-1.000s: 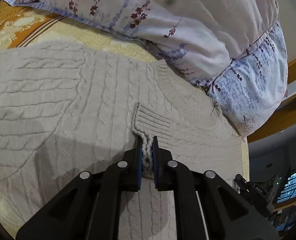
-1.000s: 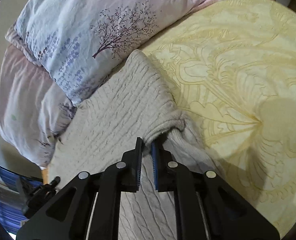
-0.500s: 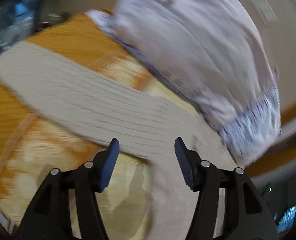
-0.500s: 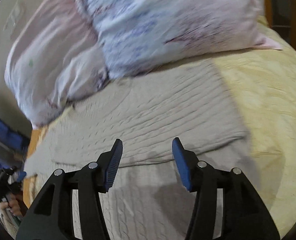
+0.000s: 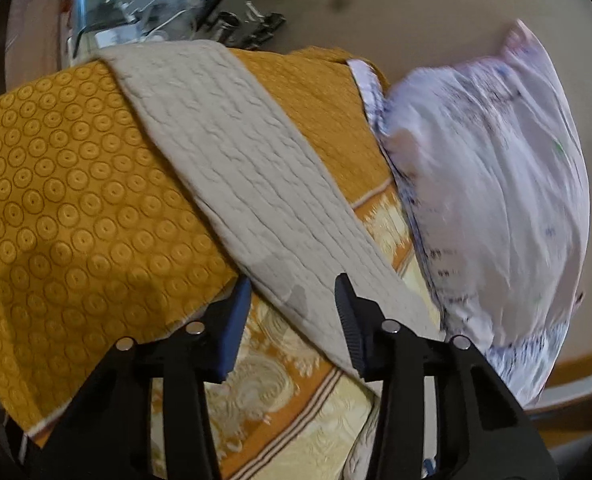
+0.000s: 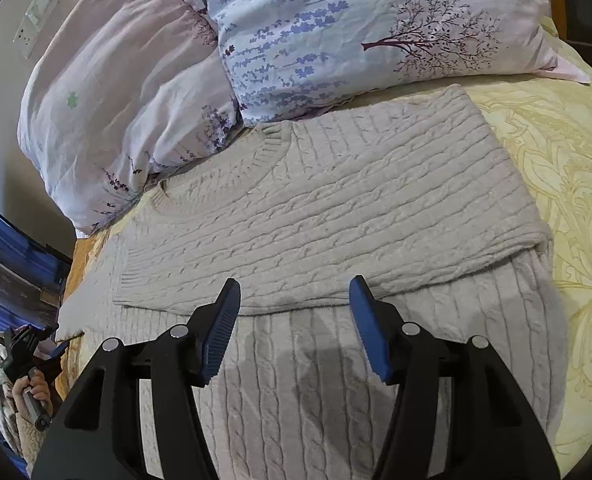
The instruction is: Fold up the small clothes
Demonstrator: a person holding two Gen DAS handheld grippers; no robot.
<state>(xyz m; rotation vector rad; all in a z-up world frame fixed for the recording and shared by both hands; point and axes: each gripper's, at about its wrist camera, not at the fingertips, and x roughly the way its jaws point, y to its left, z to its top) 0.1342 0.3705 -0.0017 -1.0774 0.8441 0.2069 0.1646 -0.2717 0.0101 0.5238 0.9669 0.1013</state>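
Left wrist view: the left gripper (image 5: 294, 300) is closing, jaws apart over a sweater (image 5: 248, 184) sleeve lying across the bedspread (image 5: 68, 216), beside the pillow (image 5: 491, 184).

Right wrist view: the right gripper (image 6: 294, 316) is opening, empty, above the sweater (image 6: 335, 216), which lies below the pillow (image 6: 367, 28).

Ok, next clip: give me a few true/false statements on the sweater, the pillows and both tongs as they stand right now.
1. The right tongs grip the sweater. False: they are opening, nothing pressed between them.
2. One sleeve lies folded across the sweater's body. True.
3. The other sleeve lies over the orange bedspread. True.
4. The left tongs hold that sleeve lifted. False: they are closing above it, not pinching.
5. The floral pillow lies beyond the sweater's collar. True.
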